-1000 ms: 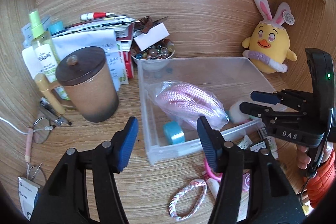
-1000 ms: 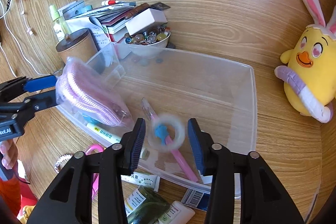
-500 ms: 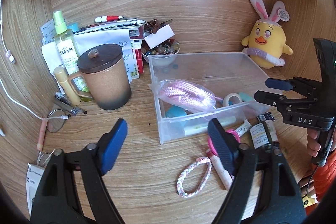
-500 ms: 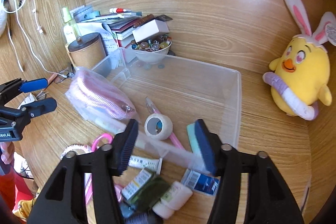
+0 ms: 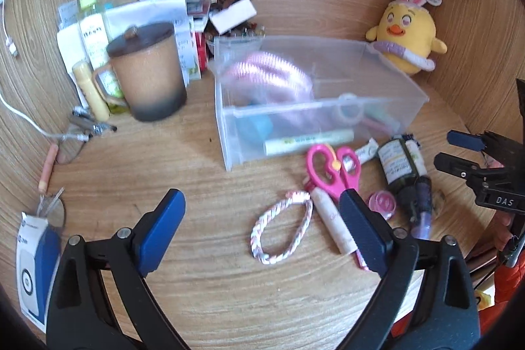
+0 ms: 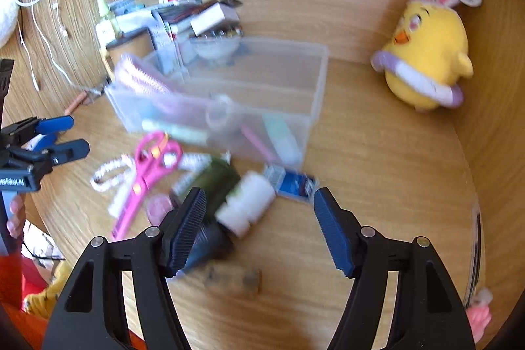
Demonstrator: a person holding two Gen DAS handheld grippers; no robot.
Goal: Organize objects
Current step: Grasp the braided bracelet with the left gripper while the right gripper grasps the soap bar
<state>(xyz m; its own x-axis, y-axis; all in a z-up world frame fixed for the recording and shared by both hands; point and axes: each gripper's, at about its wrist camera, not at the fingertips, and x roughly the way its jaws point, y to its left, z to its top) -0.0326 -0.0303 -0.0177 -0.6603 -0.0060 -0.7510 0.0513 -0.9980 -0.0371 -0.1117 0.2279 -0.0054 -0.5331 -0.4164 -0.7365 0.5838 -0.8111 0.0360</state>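
While I am holding both tools above the wooden desk (image 5: 203, 277), this is how things are lying:

Clear bin (image 5: 387, 71): sitting mid-desk, holding the bagged pink rope (image 5: 269, 74), a tape roll (image 5: 350, 111) and a marker (image 5: 308, 141) along its front wall.
Plush chick (image 5: 407, 38): standing behind the bin's right corner.
Lidded mug (image 5: 147, 72): standing left of the bin.
Pink scissors (image 5: 331, 168): lying just in front of the bin, beside a dark bottle (image 5: 402, 164).
Braided loop (image 5: 282, 227): lying between my left fingers.
Left gripper (image 5: 261, 235): I am keeping its jaws spread wide, gripping nothing.
Right gripper (image 6: 259, 230): I am holding it agape and empty over a blurred white bottle (image 6: 251, 202).
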